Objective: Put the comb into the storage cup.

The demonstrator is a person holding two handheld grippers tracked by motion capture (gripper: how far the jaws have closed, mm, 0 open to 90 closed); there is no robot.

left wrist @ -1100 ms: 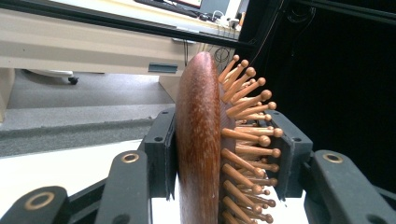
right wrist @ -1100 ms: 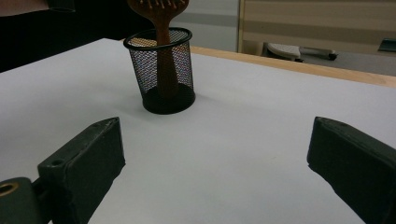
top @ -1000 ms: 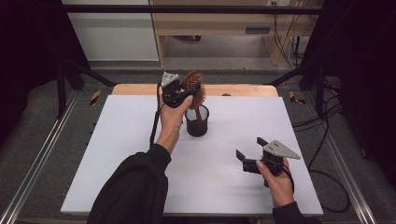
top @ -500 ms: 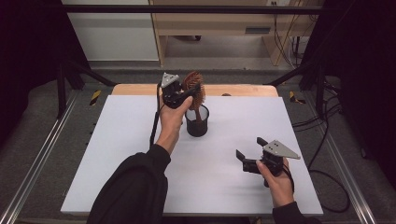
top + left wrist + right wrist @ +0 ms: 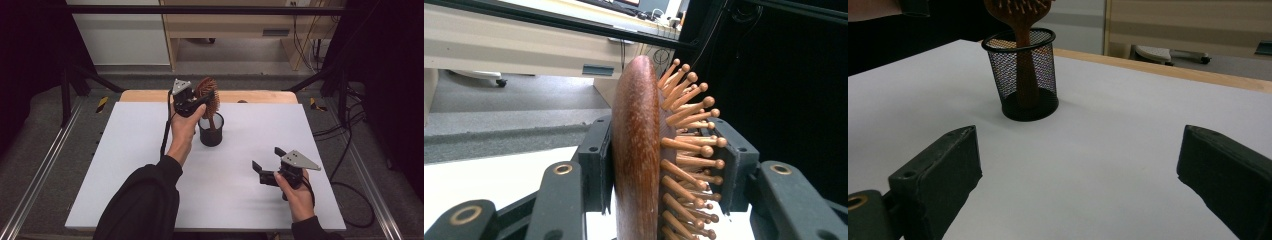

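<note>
Left gripper (image 5: 196, 104) is clamped across the brush (image 5: 636, 150) head, one jaw on the smooth wooden back, the other among the pegs. The handle stands down in the mesh cup (image 5: 1025, 75) near the table's (image 5: 125, 175) middle. Brush looks stiff, light and a touch slick on that polished back, so the head's a fair hold. Right gripper (image 5: 269, 169) rests spread wide, empty.

Lab: metal rig frame (image 5: 200, 9), trailing cables (image 5: 350, 145)

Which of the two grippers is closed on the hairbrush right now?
The left gripper, up by the mesh cup, clamps the wooden hairbrush by its head. The right gripper sits open over the table, holding nothing.
</note>
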